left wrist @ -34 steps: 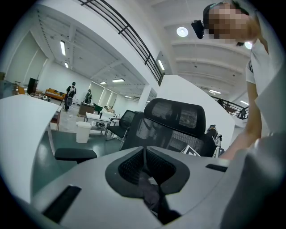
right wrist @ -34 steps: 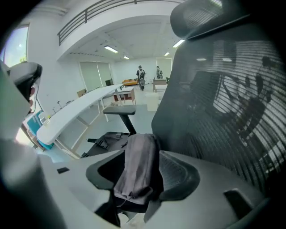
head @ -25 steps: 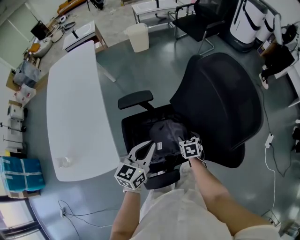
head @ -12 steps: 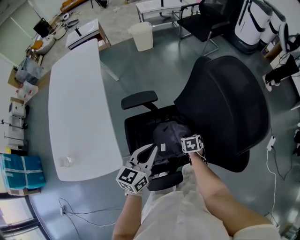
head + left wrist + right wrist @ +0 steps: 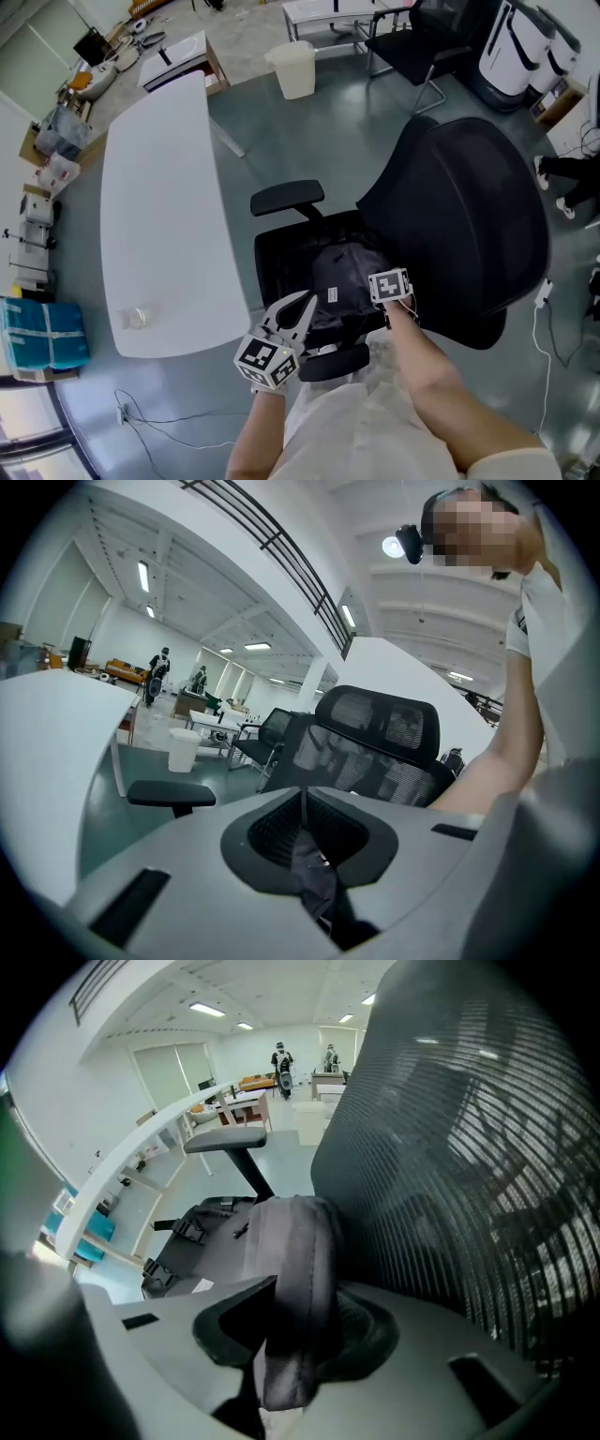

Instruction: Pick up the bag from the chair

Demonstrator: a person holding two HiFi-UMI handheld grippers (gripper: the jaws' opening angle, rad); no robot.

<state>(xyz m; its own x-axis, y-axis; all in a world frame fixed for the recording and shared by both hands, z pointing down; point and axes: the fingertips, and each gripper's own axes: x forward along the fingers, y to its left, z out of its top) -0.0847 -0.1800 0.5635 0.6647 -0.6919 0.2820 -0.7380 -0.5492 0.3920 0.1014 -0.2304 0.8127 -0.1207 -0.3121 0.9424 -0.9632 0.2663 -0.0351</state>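
Bag [image 5: 342,277] of dark grey fabric lies slumped on the seat of the black office chair [image 5: 469,206] directly below us, its bulk toward the back of the seat, close against the mesh backrest. We hold our right claw [image 5: 295,1297] pointing steeply down over the rear of the bag, next to the backrest. Its jaws have just been closing, and a grey strap [image 5: 300,1251] of the bag runs up between them, with the pads against it on both sides so that the band is pinched. Our left claw [image 5: 302,799] sits near the front edge of the seat, pointing almost level across the bag toward the backrest. Its jaws are pressed together at the tips. Dark fabric shows in the hollow behind those tips, but we cannot tell whether any of it is caught. The chair's one visible armrest [image 5: 288,199] stands out on the side toward the long white surface [image 5: 159,206], which lies well apart from the bag. Beyond the far end of that surface a pale bin [image 5: 292,70] stands on the grey floor, and a second dark chair [image 5: 412,37] stands farther off.
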